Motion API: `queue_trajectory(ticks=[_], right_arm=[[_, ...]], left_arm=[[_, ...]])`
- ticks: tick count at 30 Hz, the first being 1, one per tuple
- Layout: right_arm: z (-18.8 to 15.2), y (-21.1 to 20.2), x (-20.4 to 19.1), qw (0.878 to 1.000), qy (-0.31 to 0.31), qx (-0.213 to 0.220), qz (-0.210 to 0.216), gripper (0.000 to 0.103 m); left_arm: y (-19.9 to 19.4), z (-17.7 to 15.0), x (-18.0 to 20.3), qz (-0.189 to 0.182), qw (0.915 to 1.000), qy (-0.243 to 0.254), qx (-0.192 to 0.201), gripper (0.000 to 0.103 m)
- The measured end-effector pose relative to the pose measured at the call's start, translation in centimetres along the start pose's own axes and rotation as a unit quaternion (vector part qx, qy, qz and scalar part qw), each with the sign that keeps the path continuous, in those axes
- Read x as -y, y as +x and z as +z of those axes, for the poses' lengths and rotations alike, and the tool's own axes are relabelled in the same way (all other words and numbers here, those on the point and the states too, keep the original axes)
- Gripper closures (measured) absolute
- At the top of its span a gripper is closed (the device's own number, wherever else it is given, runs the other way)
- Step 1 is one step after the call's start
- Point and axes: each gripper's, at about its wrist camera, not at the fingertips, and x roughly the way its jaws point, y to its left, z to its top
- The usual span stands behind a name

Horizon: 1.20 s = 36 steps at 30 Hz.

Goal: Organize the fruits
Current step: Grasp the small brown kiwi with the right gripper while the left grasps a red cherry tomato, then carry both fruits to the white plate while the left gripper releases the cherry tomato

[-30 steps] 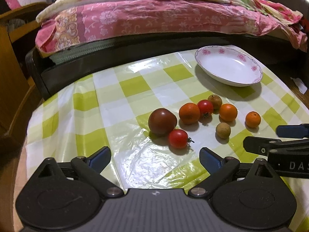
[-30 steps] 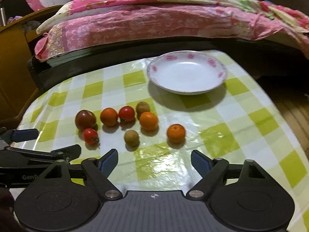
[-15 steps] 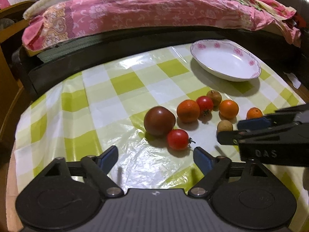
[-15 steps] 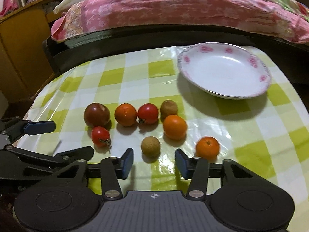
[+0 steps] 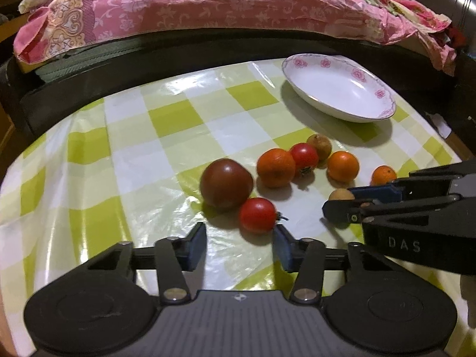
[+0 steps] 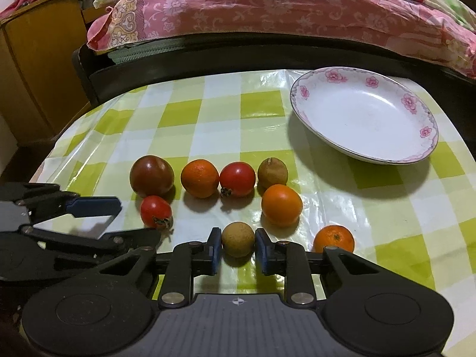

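Note:
Several fruits lie on the checked tablecloth. My right gripper (image 6: 238,248) has its pads on both sides of a small tan longan (image 6: 238,239), which rests on the cloth; it also shows in the left wrist view (image 5: 341,195). My left gripper (image 5: 239,245) is open just in front of a small red tomato (image 5: 257,215), with a dark tomato (image 5: 226,184) behind it. An empty white floral plate (image 6: 364,117) sits at the far right. Oranges (image 6: 281,205) and another red tomato (image 6: 237,178) lie between.
A small orange (image 6: 333,239) lies right of my right gripper. A second brown longan (image 6: 272,172) sits by the red tomato. A bed with pink bedding (image 6: 267,9) runs along the table's far edge. A wooden cabinet (image 6: 32,68) stands at the left.
Both grippers have moved forward toward the fruit and narrowed. The right gripper's pads have closed in around the tan longan. The left gripper has come up to the small red tomato.

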Motion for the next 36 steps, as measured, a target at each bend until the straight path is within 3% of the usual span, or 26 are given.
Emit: queue_trajectory(ticks=[7,14,17,24,29,36], right_arm=[[-0.2,-0.9,0.7,1.000,0.023,0.003,0.008,0.081],[-0.4,-1.7,1.3,0.999,0.033,0.007,0.004,0.081],[-0.5,-1.9,1.4,0.999,0.034,0.007,0.004,0.081],[-0.8,-2.0,1.6,0.999,0.034,0.004,0.001,0.082],[-1.2,-2.2,1.6,1.000,0.029,0.001,0.005,0.081],[-2.0,-1.8,1.5,1.000,0.018,-0.007,0.001,0.081]], left_arm=[[0.4,0.3,1.1,-0.009,0.9999,0.007,0.005,0.056],[1.0,0.7,2.1,0.004,0.9995,0.024,0.018,0.056],[1.0,0.5,2.4,0.017,0.9989,0.038,0.023,0.061],[0.6,0.3,2.2,-0.006,0.9994,0.031,0.018,0.064],[0.0,-0.4,3.2,-0.023,0.9983,0.052,0.016,0.064],[0.1,-0.7,3.5,-0.019,0.9972,0.070,0.020,0.063]])
